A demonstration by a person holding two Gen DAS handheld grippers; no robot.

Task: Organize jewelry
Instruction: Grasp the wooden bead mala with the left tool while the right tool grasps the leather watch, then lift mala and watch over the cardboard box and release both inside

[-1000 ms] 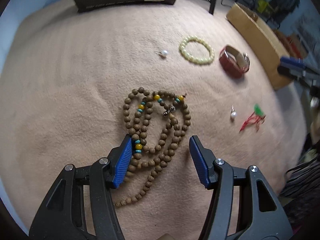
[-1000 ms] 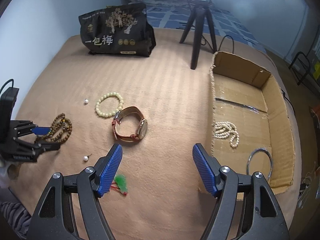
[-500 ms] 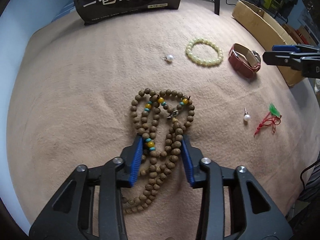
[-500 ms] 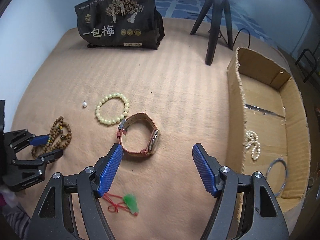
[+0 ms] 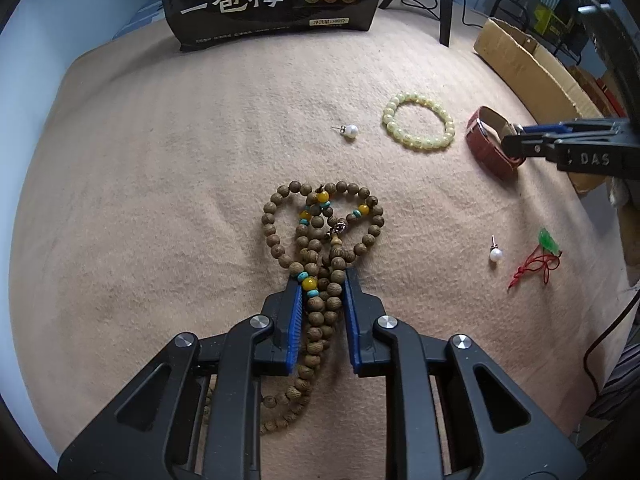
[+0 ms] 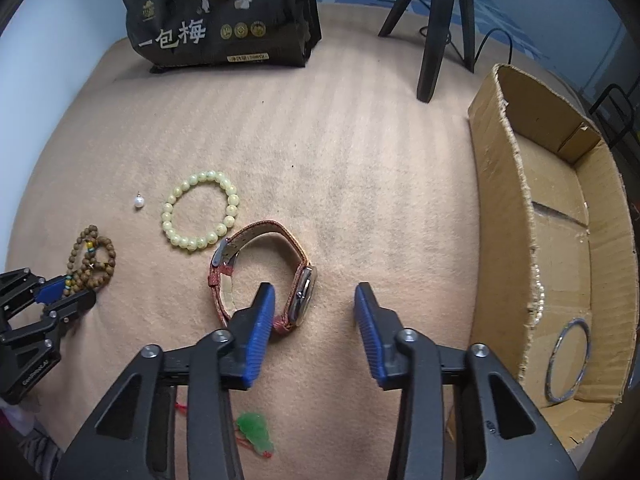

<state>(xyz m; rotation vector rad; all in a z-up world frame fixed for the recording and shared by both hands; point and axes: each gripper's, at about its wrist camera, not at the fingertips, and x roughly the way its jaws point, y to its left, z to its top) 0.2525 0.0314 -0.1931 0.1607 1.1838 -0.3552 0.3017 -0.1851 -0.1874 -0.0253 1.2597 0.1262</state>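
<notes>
Brown beads (image 5: 316, 264) with yellow and turquoise accents. Pale yellow-green bracelet (image 5: 419, 126). Reddish-brown watch (image 6: 260, 276), silver case. White pearl studs (image 5: 351, 131). Green pendant (image 6: 256, 432) on red cord. Tan ribbed blanket (image 6: 360, 184). Black bag (image 6: 220, 16), white characters, gold medallions. Blue pads (image 6: 262, 332) on black frames. Brown box (image 6: 516, 216).

Left tool (image 5: 322, 300) clamped on wooden bead strand (image 5: 320, 240); right tool (image 5: 516, 146) at red watch (image 5: 486, 142).

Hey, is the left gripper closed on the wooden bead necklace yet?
Shut: the left gripper pinches the wooden bead necklace strands between its blue pads.
</notes>
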